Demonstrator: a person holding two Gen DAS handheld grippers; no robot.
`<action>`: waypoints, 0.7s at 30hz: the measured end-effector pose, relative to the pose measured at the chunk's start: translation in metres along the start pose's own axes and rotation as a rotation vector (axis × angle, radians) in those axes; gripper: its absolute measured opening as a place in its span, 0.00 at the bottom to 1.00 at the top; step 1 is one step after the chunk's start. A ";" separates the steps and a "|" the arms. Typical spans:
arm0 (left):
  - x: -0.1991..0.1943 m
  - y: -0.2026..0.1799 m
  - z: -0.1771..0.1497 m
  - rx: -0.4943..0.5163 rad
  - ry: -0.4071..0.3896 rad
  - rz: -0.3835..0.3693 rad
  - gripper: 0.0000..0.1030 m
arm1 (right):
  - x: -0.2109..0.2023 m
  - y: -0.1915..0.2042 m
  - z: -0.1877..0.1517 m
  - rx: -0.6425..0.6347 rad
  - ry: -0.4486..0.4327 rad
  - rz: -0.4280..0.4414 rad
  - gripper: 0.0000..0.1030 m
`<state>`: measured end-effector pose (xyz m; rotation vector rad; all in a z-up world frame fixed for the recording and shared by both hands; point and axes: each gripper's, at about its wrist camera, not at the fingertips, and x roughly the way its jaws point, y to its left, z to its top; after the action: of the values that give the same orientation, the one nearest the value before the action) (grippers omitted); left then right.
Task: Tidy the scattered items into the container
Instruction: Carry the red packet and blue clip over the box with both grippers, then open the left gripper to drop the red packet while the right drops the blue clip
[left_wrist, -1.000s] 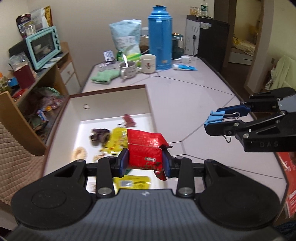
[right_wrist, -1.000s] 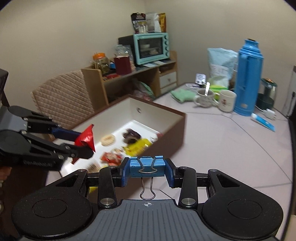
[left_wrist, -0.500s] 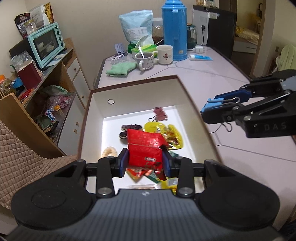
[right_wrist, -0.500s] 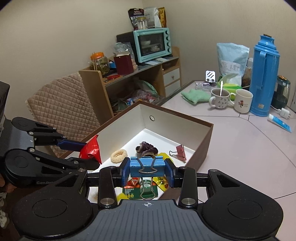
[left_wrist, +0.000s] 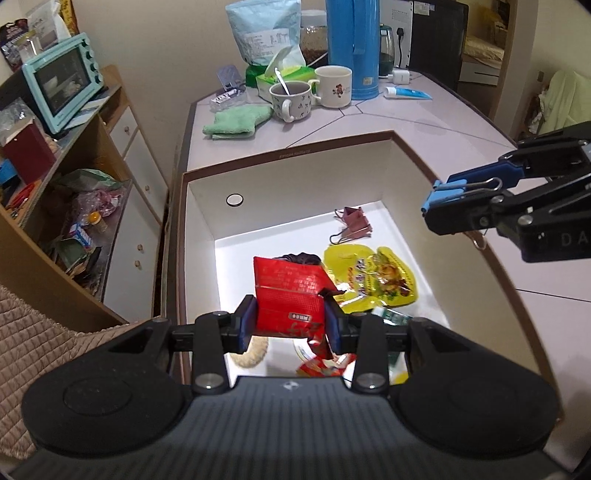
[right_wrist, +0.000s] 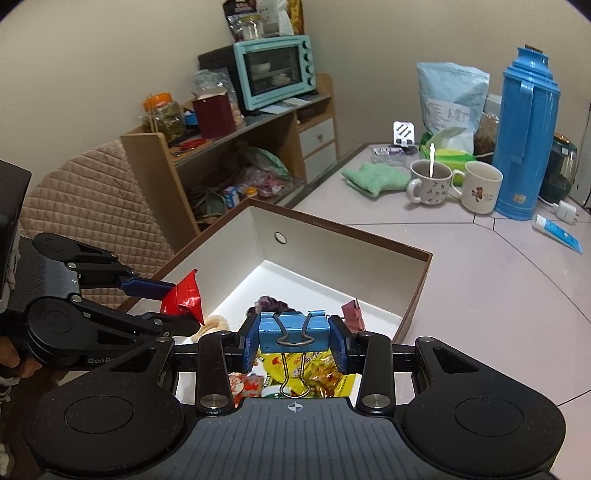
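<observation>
1. Walls (right_wrist: 92, 74): plain cream, evenly lit, in front of me.
2. Desk (right_wrist: 480, 266): pale surface with thin seam lines.
3. Wooden shelf unit (right_wrist: 229, 147): stands beside the desk and carries a teal toaster oven (right_wrist: 273, 70).
4. Quilted chair back (right_wrist: 85, 192): beside the shelf unit.
5. Dark doorway (left_wrist: 480, 37): beyond the desk's far end.

Crinkled red snack packet (left_wrist: 288, 291), upright at lower centre, above an open white box (left_wrist: 295, 177) with brown rim; blue binder clip (right_wrist: 293, 328) at lower centre, handles hanging down.

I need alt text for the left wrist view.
The left gripper holds a red foil snack packet over an open brown-rimmed white box of snacks; the right gripper holds a blue binder clip.
</observation>
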<state>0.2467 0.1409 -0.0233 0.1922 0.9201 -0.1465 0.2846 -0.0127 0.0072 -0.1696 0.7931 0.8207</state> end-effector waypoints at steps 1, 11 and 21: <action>0.005 0.003 0.001 0.003 0.005 -0.006 0.33 | 0.004 -0.001 0.001 0.005 0.005 -0.004 0.37; 0.039 0.019 0.009 0.029 0.023 -0.050 0.42 | 0.030 -0.011 0.008 0.035 0.042 -0.023 0.37; 0.033 0.026 0.012 0.002 0.029 -0.063 0.44 | 0.039 -0.012 0.013 0.030 0.050 -0.010 0.38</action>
<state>0.2807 0.1625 -0.0399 0.1677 0.9555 -0.2035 0.3166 0.0078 -0.0125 -0.1674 0.8506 0.7973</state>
